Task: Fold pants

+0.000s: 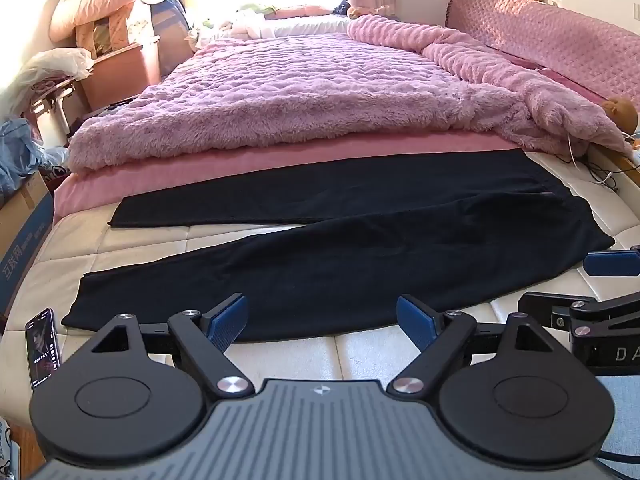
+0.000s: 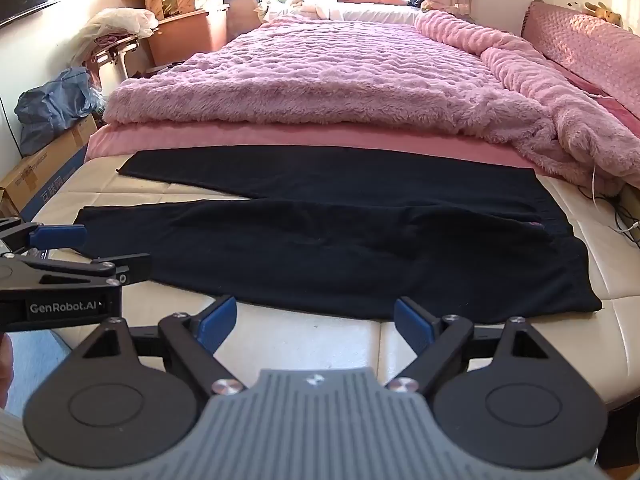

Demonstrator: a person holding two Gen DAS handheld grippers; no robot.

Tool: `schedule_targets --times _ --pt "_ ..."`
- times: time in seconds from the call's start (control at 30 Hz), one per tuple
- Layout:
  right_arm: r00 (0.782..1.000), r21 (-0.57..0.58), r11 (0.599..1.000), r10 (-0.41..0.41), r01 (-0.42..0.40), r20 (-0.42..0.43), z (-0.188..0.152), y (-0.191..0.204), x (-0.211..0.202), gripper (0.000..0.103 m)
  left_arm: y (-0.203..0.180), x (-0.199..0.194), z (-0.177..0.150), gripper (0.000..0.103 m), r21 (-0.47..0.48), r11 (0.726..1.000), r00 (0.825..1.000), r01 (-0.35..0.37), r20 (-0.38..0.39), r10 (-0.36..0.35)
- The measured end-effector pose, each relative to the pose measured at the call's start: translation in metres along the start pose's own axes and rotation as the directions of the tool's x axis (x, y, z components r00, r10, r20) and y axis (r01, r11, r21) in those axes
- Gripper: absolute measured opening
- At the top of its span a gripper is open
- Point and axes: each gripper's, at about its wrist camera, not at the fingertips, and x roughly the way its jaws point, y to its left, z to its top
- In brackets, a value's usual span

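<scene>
Black pants (image 1: 320, 248) lie flat on the cream mattress (image 1: 132, 240), legs spread toward the left, waistband at the right. They show the same way in the right wrist view (image 2: 340, 248). My left gripper (image 1: 322, 320) is open and empty, hovering at the near edge of the closer leg. My right gripper (image 2: 316, 320) is open and empty, just short of the pants' near edge by the waist end. Each gripper shows in the other's view, the right one (image 1: 592, 292) at the right and the left one (image 2: 72, 256) at the left.
A fluffy pink blanket (image 1: 304, 96) over a pink sheet (image 1: 240, 160) lies just behind the pants. A phone (image 1: 42, 346) lies at the mattress's left near corner. Cables (image 1: 596, 168) and a charger sit at the right edge. Boxes and bags (image 2: 56, 112) crowd the floor at left.
</scene>
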Motion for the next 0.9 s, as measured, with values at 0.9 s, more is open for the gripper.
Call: schedule_targets --times 0.9 --pt "1.000 0.000 1.000 0.004 -0.004 0.001 -0.0004 0.0017 0.0033 0.082 0.0000 -0.0023 0.0001 0.098 -0.003 1.000 1.000 0.011 0.006 -0.011"
